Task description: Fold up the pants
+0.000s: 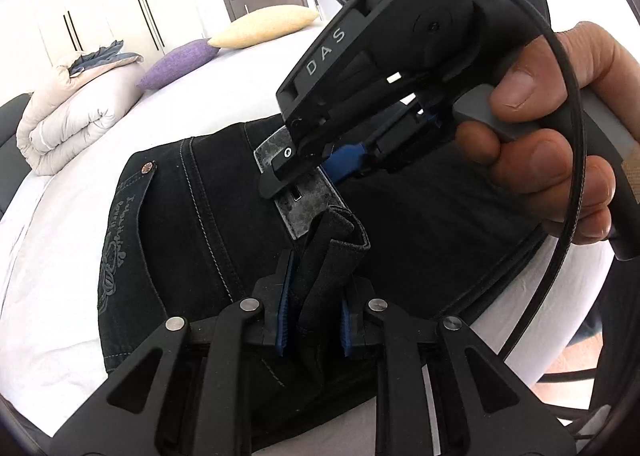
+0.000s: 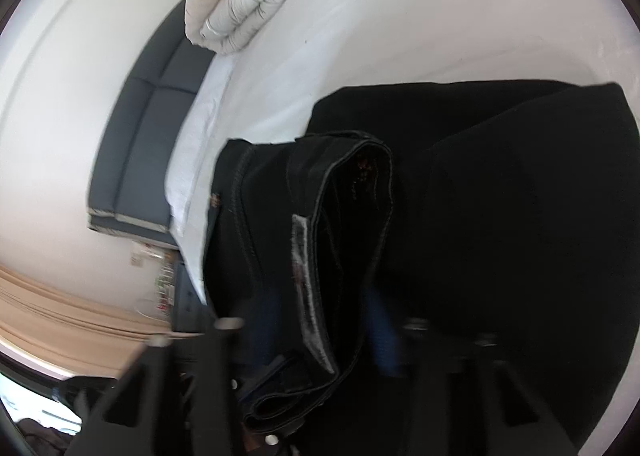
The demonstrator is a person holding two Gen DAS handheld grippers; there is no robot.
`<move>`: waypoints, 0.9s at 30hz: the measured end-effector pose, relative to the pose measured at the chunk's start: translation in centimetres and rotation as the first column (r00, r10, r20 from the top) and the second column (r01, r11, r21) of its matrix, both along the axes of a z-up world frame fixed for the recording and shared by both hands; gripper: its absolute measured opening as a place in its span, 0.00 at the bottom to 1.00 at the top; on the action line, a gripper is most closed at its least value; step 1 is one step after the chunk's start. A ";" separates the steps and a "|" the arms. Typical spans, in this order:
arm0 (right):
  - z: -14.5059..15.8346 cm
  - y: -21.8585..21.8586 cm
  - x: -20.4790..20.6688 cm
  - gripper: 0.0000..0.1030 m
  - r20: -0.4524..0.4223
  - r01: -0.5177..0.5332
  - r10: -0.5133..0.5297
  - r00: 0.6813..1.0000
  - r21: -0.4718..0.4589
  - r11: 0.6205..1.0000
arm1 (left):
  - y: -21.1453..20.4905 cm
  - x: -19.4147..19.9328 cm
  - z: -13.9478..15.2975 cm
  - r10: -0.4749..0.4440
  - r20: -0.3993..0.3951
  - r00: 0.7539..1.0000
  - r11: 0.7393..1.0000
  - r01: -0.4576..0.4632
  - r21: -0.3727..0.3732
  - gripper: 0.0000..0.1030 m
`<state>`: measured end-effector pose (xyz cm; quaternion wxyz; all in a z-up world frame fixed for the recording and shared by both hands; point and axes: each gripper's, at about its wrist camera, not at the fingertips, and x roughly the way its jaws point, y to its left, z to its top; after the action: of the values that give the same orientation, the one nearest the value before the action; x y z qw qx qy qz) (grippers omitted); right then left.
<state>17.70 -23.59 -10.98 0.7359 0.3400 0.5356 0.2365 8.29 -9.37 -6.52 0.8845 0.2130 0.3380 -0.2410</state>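
Observation:
Black jeans (image 1: 208, 208) lie on the white bed (image 1: 60, 224), waistband end up, with a grey leather patch (image 1: 308, 196) and an embroidered back pocket. My left gripper (image 1: 314, 320) is shut on a bunched fold of the waistband. My right gripper (image 1: 316, 164), held in a hand, closes on the jeans at the grey patch. In the blurred right wrist view the right gripper (image 2: 320, 328) is shut on the folded waistband (image 2: 320, 256), with the rest of the jeans (image 2: 500, 216) spread beyond it.
A rolled beige duvet (image 1: 68, 116) lies at the far left of the bed, with a purple pillow (image 1: 180, 62) and a yellow pillow (image 1: 264, 24) behind. A white wardrobe and a brown door stand at the back. A dark headboard (image 2: 140, 152) flanks the bed.

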 end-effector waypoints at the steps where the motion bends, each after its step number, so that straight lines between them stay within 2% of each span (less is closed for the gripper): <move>1: 0.2 0.2 0.0 0.19 0.006 0.002 -0.002 1.000 -0.006 1.000 | 0.2 -0.4 0.2 -0.004 0.000 1.000 1.000 0.004 0.000 0.17; 6: 1.9 0.7 0.0 0.12 0.052 0.000 0.004 0.999 -0.076 0.997 | -0.8 0.5 1.2 -0.038 -0.010 0.999 0.999 0.038 -0.025 0.17; 11: 3.5 -2.8 -0.4 0.12 0.084 0.029 -0.021 0.996 -0.095 0.995 | -4.7 0.8 2.9 -0.122 0.018 0.992 0.992 0.122 -0.043 0.17; 18: 2.7 -6.6 -2.8 0.11 0.093 0.116 -0.107 0.990 -0.094 0.989 | -9.4 0.4 1.4 -0.208 -0.018 0.978 0.978 0.208 -0.025 0.17; 23: 1.3 -6.9 -4.0 0.11 0.077 0.166 -0.161 0.984 -0.060 0.984 | -10.6 0.8 0.5 -0.224 -0.037 0.974 0.974 0.224 -0.006 0.17; 27: 1.8 -7.5 -5.1 0.11 0.097 0.189 -0.182 0.979 -0.073 0.979 | -11.3 0.8 0.3 -0.237 -0.035 0.971 0.971 0.237 -0.013 0.17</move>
<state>12.56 -31.07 -9.15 0.7914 0.3471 0.4773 0.1595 9.11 -20.66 -6.22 0.8439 0.2436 0.3253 -0.3501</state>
